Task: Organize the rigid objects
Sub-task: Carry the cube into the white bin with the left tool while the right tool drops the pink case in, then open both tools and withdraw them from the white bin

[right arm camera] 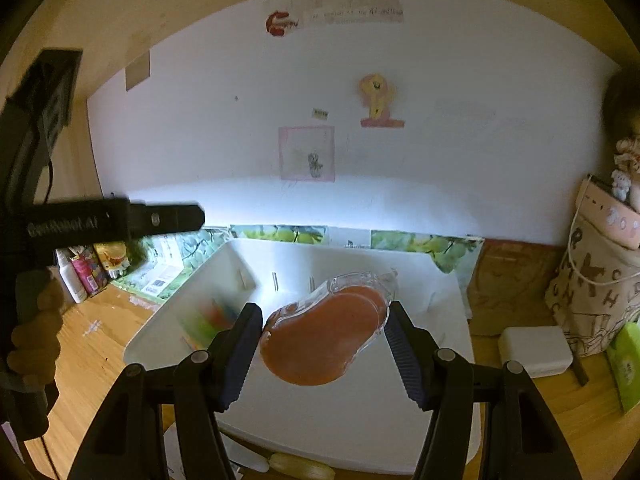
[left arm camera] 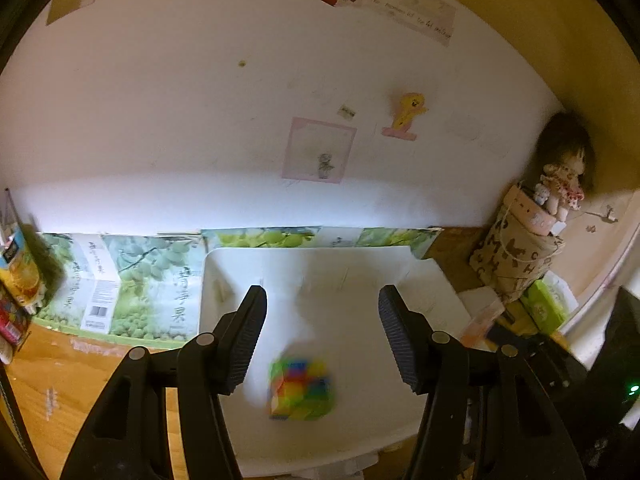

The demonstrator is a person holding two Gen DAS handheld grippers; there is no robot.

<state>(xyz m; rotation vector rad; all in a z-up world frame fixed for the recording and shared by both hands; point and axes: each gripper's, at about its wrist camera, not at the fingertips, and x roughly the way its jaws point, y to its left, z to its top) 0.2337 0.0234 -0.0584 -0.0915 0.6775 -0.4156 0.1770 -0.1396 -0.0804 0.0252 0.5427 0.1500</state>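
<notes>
A white plastic bin (left arm camera: 360, 432) stands on the wooden table against the wall. On its floor lies a multicoloured puzzle cube (left arm camera: 302, 388), blurred. My left gripper (left arm camera: 323, 296) hangs open above the bin, its pads apart and touching nothing; the cube shows below and between them. In the right wrist view my right gripper (right arm camera: 325, 308) is shut on an orange oval pad in a clear plastic case (right arm camera: 320, 340), held tilted over the bin (right arm camera: 340, 420). The cube (right arm camera: 212, 316) is a colourful smear by the bin's left wall. The left gripper (right arm camera: 176, 218) reaches in from the left, held by a hand (right arm camera: 36, 336).
Green fruit-printed cardboard (left arm camera: 132, 280) lies behind and left of the bin. Cartons and bottles (right arm camera: 88, 268) stand at the far left. To the right are a patterned cloth bag (right arm camera: 592, 292) with a doll on top, a small white box (right arm camera: 534, 350) and a green tissue box (left arm camera: 546, 308).
</notes>
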